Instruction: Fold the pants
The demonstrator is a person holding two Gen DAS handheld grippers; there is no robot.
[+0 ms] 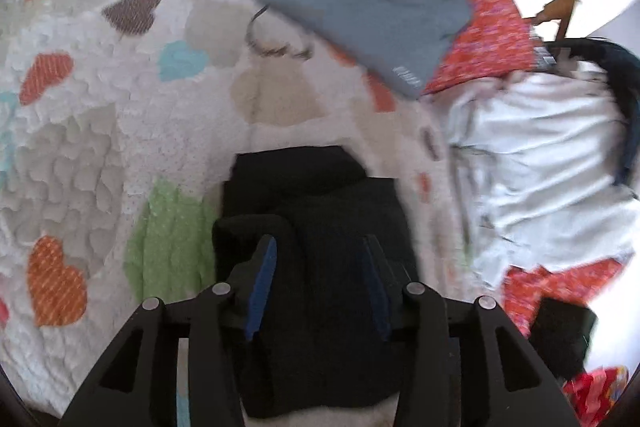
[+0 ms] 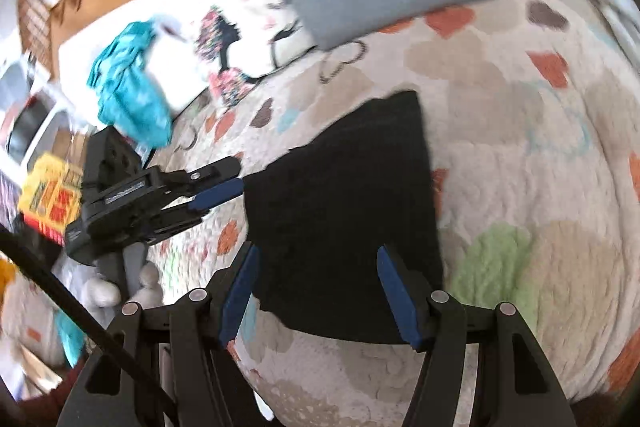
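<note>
Two handheld grippers, both built from matte black plastic. The left gripper (image 1: 320,267) has two angular black arms with triangular cut-outs, each joint capped by a round silver screw head (image 1: 222,288). Its fingers (image 1: 262,283) are lined with flat blue pads. The right gripper (image 2: 316,287) looks the same: black linkage arms, silver pivot screws (image 2: 439,296), long blue finger pads (image 2: 398,301). A thin black cable (image 2: 80,311) runs diagonally beside it. Seen from the side, the left gripper's black body carries a small pale label, too blurred to read.
</note>
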